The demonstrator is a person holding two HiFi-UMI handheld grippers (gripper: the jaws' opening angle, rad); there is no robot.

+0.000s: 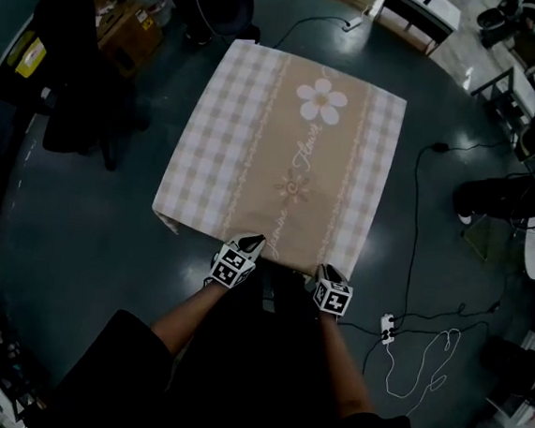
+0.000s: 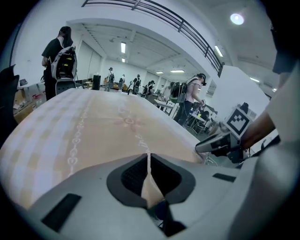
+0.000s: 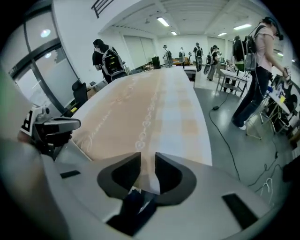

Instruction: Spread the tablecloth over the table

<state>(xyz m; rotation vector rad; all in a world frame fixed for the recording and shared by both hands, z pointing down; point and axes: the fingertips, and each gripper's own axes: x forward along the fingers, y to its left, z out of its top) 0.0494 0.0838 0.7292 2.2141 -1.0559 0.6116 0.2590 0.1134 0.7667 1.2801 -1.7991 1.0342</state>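
Observation:
A beige tablecloth (image 1: 283, 153) with checked side bands and a white flower lies spread flat over the square table. Both grippers are at its near edge. My left gripper (image 1: 251, 242) is shut on that edge, and a pinched fold of cloth (image 2: 149, 180) runs up between its closed pads. My right gripper (image 1: 324, 271) is further right along the same edge. Its jaws stand apart with a clear gap, and the cloth's hem (image 3: 149, 171) lies in that gap without being pressed. Each gripper view shows the other gripper: the right gripper (image 2: 220, 143) and the left gripper (image 3: 56, 125).
A black chair (image 1: 83, 78) and cardboard boxes (image 1: 126, 25) stand left of the table. Cables (image 1: 413, 222) and a power strip (image 1: 388, 328) lie on the dark floor at the right. Several people (image 3: 260, 70) stand around desks in the background.

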